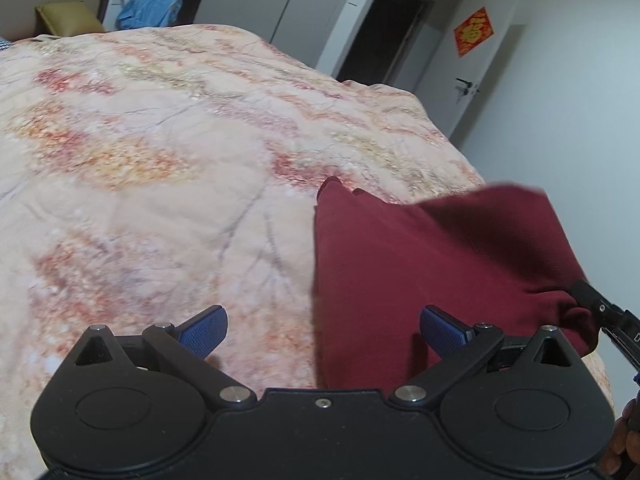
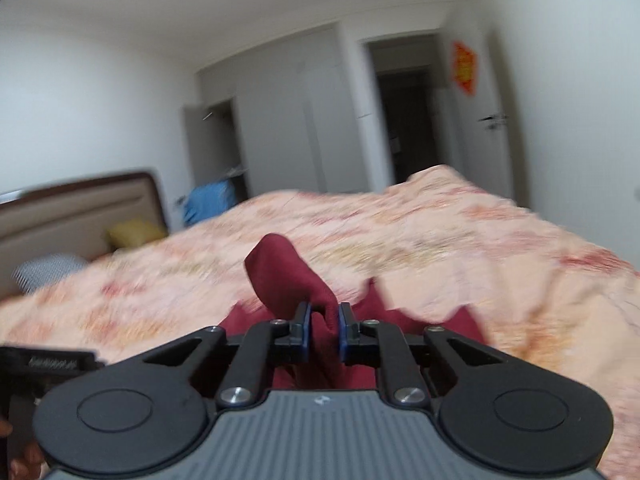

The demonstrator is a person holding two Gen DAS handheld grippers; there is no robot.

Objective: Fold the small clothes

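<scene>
left wrist view: close over the bed (image 1: 160, 160), tilted down, doorway (image 1: 380, 40) at 1 o'clock.
right wrist view: nearly level, low over the bed (image 2: 440, 240).
shared: bed, doorway (image 2: 408, 120).

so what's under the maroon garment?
The floral bedspread shows around the maroon garment, pinched and lifted by the right hand-held gripper. Whatever lies beneath the draped cloth is covered.

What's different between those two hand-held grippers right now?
The left hand-held gripper stands wide open with nothing between its blue pads; the right hand-held gripper is shut on a bunch of the dark red garment. The left hovers over the floral bedspread; the right lifts cloth off it. Both have black linkages and blue pads.
</scene>
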